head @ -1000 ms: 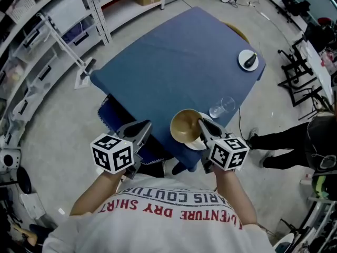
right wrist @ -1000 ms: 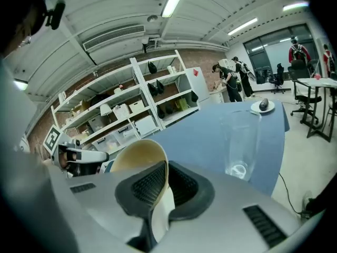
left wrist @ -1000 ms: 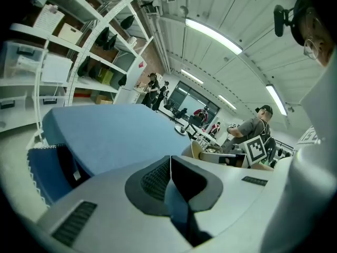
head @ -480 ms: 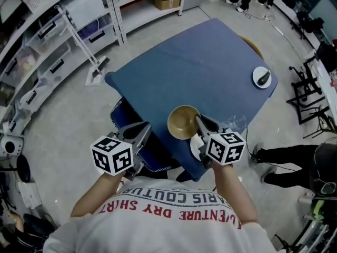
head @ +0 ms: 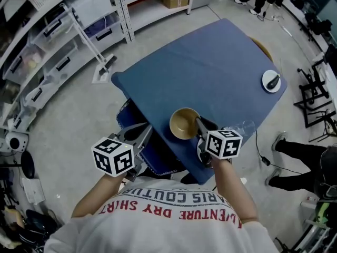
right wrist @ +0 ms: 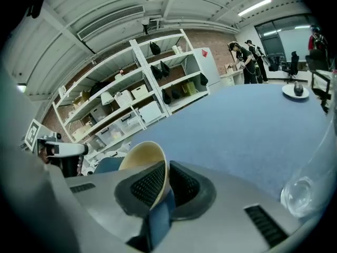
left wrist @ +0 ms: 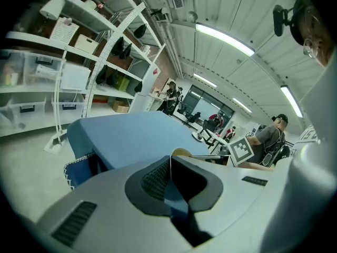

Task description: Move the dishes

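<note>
Looking down, the head view shows one tan bowl at the near edge of one blue table, one glass and one far saucer. Left gripper view: the left gripper has its jaws together and empty. Right gripper view: the right gripper has its jaws pinched on the bowl's rim.

Table cover: blue cloth, matt, finely textured. Bowl: tan, thin-walled, smooth, low sheen; material cannot be told. Right gripper: grey moulded plastic shell, smooth, satin finish. Its 2 pads: black, ribbed, matt, rubber-like. Glass: clear, glossy. Floor: grey, matt, speckled, concrete-like. Shelving: white painted metal, smooth. Shirt: white cloth, printed.
</note>
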The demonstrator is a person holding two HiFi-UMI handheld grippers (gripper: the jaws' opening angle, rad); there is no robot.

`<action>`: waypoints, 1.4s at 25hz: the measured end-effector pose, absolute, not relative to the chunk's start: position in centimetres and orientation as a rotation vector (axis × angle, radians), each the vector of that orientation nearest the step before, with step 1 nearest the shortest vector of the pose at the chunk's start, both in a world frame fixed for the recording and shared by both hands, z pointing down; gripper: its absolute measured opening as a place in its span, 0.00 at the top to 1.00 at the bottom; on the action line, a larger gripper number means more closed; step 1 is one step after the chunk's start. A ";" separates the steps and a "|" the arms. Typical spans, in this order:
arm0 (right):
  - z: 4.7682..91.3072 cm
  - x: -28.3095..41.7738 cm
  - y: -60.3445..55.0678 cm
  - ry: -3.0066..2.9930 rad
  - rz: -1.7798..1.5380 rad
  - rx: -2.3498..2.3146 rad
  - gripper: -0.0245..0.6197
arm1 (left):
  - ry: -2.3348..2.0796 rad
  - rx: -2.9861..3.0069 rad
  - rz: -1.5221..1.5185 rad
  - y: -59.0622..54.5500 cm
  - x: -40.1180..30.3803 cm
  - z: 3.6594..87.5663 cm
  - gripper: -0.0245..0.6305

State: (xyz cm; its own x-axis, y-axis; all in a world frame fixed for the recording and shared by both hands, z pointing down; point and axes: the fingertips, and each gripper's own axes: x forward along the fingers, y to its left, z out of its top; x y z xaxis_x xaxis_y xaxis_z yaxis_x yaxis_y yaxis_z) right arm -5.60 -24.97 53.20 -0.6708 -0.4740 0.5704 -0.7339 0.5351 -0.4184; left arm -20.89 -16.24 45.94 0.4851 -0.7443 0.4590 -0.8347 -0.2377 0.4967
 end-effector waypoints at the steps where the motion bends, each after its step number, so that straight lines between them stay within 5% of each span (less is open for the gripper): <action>1: 53.4 -5.7 -25.0 -2.380 0.924 0.991 0.91 | -1.296 2.024 0.165 -16.3 -20.9 46.0 0.92; 9: 54.1 -5.1 -25.6 -2.363 0.992 1.022 0.91 | -1.280 2.028 0.178 -16.3 -20.2 46.3 0.92; 14: 53.2 -5.1 -25.3 -2.402 0.913 1.019 0.69 | -1.292 2.044 0.176 -16.0 -19.9 45.9 0.92; 22: 46.2 -3.8 -21.5 -2.634 0.569 0.943 0.55 | -1.267 2.123 0.149 -14.3 -16.8 43.4 0.92; 26: 41.4 -1.7 -18.5 -2.755 0.431 0.941 0.55 | -1.222 2.195 0.120 -13.4 -14.1 41.2 0.92; 29: 38.1 0.1 -16.6 -2.843 0.349 0.976 0.74 | -1.175 2.260 0.104 -12.5 -11.9 39.2 0.92; 35: 34.8 2.7 -13.7 -2.919 0.236 1.028 0.88 | -1.100 2.369 0.087 -11.1 -8.5 36.0 0.92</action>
